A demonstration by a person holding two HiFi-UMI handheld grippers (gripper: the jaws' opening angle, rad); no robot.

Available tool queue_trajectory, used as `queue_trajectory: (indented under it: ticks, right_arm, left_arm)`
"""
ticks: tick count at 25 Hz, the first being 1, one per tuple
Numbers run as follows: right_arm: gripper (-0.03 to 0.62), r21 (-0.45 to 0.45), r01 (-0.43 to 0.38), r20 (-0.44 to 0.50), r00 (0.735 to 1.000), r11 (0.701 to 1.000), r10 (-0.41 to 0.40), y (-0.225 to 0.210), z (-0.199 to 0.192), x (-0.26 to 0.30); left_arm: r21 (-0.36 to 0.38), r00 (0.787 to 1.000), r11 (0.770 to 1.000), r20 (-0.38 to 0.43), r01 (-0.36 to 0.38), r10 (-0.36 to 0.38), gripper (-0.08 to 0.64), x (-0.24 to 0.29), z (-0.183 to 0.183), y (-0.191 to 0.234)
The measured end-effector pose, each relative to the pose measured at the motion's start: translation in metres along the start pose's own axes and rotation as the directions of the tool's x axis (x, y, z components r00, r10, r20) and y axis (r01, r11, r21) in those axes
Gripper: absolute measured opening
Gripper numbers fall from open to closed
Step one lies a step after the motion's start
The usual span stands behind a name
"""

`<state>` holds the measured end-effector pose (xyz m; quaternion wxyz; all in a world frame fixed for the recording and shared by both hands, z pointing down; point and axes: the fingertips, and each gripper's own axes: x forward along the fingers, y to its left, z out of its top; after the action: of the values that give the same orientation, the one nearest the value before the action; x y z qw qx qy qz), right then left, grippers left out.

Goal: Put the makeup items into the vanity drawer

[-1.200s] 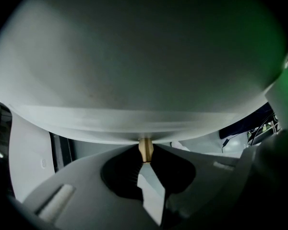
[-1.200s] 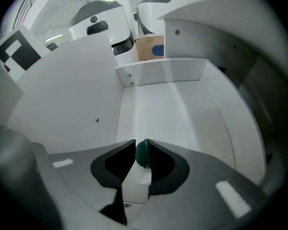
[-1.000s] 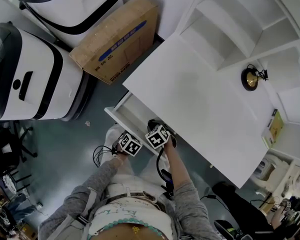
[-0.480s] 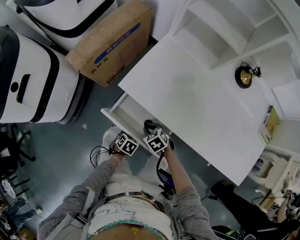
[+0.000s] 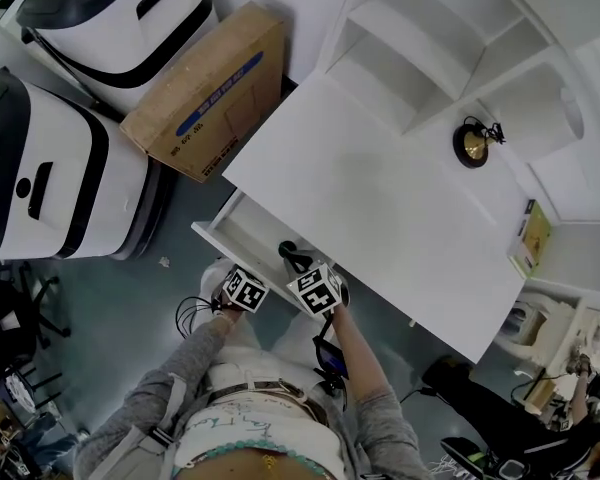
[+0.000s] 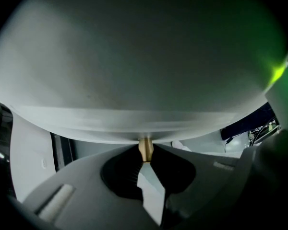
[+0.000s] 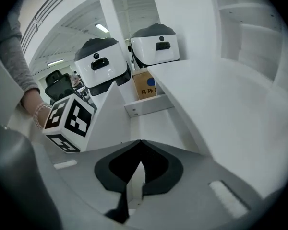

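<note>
The white vanity's drawer (image 5: 242,236) stands pulled out from the table's near-left edge. In the left gripper view, my left gripper (image 6: 145,152) is shut on the drawer's small brass knob (image 6: 145,146), and the white drawer front fills the view above it. In the head view the left gripper (image 5: 236,273) sits at the drawer front, with its marker cube just behind. My right gripper (image 5: 289,254) hovers over the drawer's inner end. Its jaws (image 7: 140,153) are shut with nothing between them. The open drawer (image 7: 151,121) shows only a bare white inside. No makeup item is in either gripper.
On the vanity top (image 5: 380,208), a round black-and-gold object (image 5: 469,145) sits at the back right and a yellow-green box (image 5: 529,238) lies at the right edge. White shelves (image 5: 420,38) rise behind. A cardboard box (image 5: 205,93) and white machines (image 5: 50,178) stand on the floor to the left.
The head view has drifted, so everything sits a little further left. Both grippers stay at the drawer, and the drawer is pulled out about as far as before.
</note>
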<state>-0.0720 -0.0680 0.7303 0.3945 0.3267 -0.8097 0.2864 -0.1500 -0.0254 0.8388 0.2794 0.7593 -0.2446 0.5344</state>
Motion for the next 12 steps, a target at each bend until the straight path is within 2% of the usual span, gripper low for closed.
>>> queue_trajectory:
  ticks: [12]
  right_arm:
    - [0.029,0.059,0.028,0.050,0.998,0.998,-0.031,-0.010,0.003,-0.039]
  left_arm:
    - [0.002,1.000,1.000,-0.002,-0.003,0.003,0.046,0.001,0.000,0.001]
